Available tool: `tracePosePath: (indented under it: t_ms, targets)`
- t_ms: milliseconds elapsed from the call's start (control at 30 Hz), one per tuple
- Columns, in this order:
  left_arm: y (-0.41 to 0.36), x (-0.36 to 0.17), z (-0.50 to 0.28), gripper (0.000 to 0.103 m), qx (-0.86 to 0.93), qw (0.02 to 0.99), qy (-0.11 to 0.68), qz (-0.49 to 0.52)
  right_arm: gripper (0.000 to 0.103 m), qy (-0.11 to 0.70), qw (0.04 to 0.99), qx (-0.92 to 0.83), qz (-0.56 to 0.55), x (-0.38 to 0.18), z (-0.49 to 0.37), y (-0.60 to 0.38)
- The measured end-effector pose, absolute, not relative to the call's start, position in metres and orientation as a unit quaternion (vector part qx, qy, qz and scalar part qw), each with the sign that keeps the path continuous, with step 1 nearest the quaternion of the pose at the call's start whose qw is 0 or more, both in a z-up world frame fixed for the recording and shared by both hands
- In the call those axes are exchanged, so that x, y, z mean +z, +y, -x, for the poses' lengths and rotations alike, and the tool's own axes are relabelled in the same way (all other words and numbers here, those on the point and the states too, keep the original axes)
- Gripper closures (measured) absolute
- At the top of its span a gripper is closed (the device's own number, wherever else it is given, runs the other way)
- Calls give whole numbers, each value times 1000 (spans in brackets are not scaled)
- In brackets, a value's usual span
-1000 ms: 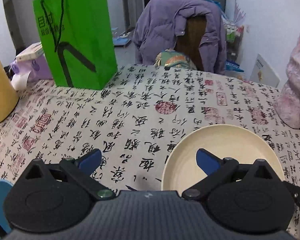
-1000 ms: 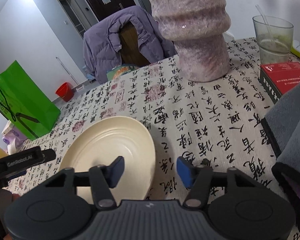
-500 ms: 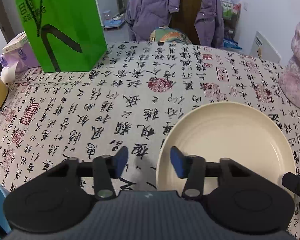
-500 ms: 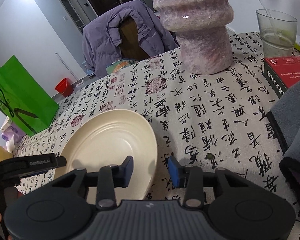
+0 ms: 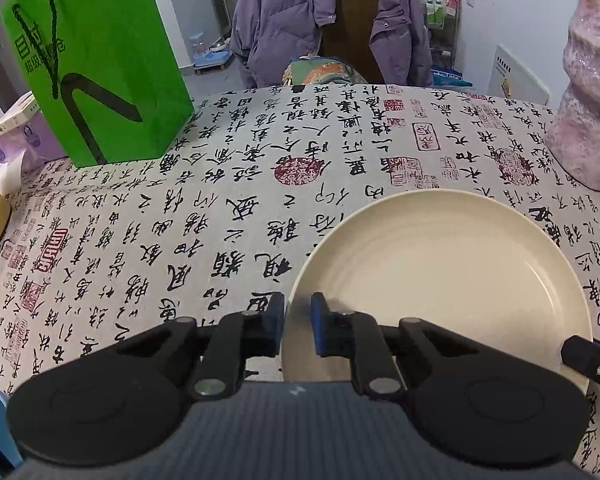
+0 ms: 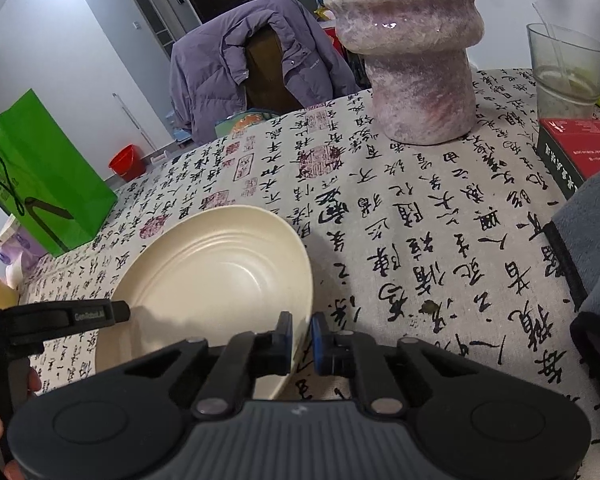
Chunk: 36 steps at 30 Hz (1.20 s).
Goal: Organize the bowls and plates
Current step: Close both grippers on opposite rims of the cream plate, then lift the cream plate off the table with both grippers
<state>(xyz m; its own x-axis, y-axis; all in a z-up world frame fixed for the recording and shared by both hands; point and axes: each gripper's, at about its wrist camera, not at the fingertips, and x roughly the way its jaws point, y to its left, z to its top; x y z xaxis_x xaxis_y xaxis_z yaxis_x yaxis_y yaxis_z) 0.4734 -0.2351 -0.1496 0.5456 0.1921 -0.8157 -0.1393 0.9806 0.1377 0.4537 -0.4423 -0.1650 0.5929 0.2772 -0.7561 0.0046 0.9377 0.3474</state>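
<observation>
Two hand-held black grippers, the left gripper (image 5: 298,322) and right gripper (image 6: 301,334), have just closed their blue pads on opposite rims of a round cream plate (image 5: 440,280) lying on the calligraphy-print tablecloth (image 5: 220,208), seemingly to lift it level.

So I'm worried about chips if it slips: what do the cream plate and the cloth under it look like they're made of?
The cream plate looks like matte melamine or wheat-straw plastic, possibly glazed ceramic: soft sheen, moulded concentric ridges, thin rim. The tablecloth looks like woven cotton or linen, with a coarse matte weave and printed calligraphy.
</observation>
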Motion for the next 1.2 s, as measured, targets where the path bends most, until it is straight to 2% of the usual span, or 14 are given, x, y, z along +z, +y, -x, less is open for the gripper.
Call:
tracePosePath:
  t_ms: [1200]
  targets:
    - [-244,-133,-463,88,97,895,433,-52,93,409,898,80,-143,-153,-447,-442]
